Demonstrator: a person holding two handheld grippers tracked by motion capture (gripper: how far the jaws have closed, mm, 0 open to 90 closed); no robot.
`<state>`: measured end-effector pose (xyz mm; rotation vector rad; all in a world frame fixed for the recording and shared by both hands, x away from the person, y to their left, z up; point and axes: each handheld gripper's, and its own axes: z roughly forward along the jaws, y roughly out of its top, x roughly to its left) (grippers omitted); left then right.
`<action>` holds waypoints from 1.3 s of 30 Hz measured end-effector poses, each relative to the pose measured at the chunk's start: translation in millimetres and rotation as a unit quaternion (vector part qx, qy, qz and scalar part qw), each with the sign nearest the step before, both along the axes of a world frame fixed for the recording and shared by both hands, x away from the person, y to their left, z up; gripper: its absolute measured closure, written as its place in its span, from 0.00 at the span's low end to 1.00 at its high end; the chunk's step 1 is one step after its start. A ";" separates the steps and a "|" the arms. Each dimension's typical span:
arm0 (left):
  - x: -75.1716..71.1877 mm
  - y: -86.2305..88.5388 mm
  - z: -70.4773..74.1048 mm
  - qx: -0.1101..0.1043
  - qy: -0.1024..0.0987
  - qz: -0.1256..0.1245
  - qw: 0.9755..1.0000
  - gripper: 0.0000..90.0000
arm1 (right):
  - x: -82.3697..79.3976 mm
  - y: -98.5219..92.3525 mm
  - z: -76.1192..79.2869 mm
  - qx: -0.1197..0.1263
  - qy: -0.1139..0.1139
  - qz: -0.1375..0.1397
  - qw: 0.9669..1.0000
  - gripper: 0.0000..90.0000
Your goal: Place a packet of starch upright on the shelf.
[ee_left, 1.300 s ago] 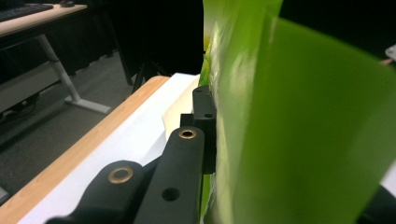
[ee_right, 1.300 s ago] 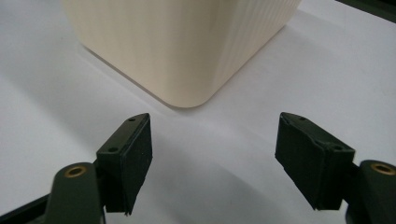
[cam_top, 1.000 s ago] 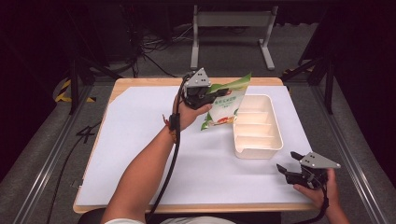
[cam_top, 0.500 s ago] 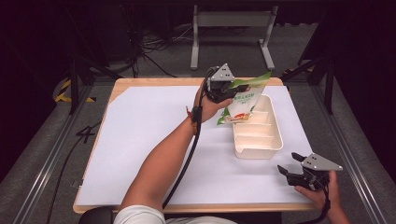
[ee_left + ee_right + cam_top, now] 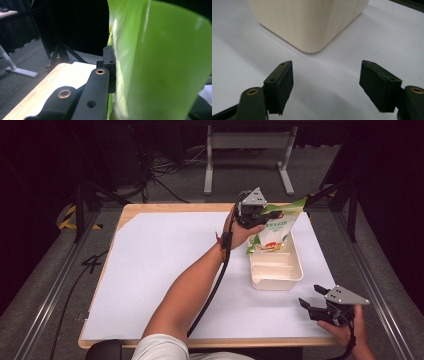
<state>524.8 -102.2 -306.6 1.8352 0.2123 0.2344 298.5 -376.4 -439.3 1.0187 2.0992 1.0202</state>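
Note:
A green and white snack pouch (image 5: 276, 226) hangs tilted over the far end of a cream divided tray (image 5: 296, 270), its lower edge at the tray's far compartment. My left gripper (image 5: 264, 212) is shut on the pouch's upper part. In the left gripper view the green pouch (image 5: 160, 65) sits pressed against the black jaw. My right gripper (image 5: 311, 297) rests open near the table's front right corner, nothing between its jaws. The right gripper view has the open gripper (image 5: 325, 85) facing a rounded corner of the tray (image 5: 309, 22) over white paper.
White paper (image 5: 165, 270) covers most of the wooden table (image 5: 175, 208). A metal stand (image 5: 247, 150) and cables lie on the dark floor behind the table. Black frame rails run along both sides.
My left gripper has carried the pouch to the right, from left of the tray to above its far end. The right gripper has stayed in place.

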 end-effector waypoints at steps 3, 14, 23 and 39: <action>0.6 -5.7 -1.6 -0.005 0.003 -0.002 1.000 1.00 | -0.1 -0.3 -0.1 0.001 0.000 -0.001 1.000 0.30; -0.9 -10.8 -15.9 -0.011 0.012 -0.016 1.000 0.99 | -0.1 0.1 -0.1 0.002 0.000 0.002 1.000 0.30; -2.0 1.0 -19.3 -0.003 0.017 -0.007 1.000 0.99 | 0.1 1.6 -0.3 -0.003 0.001 0.000 1.000 0.29; 5.5 1.9 -29.2 0.034 0.028 0.017 0.999 0.99 | 1.2 0.3 -0.2 -0.003 -0.001 -0.012 1.000 0.29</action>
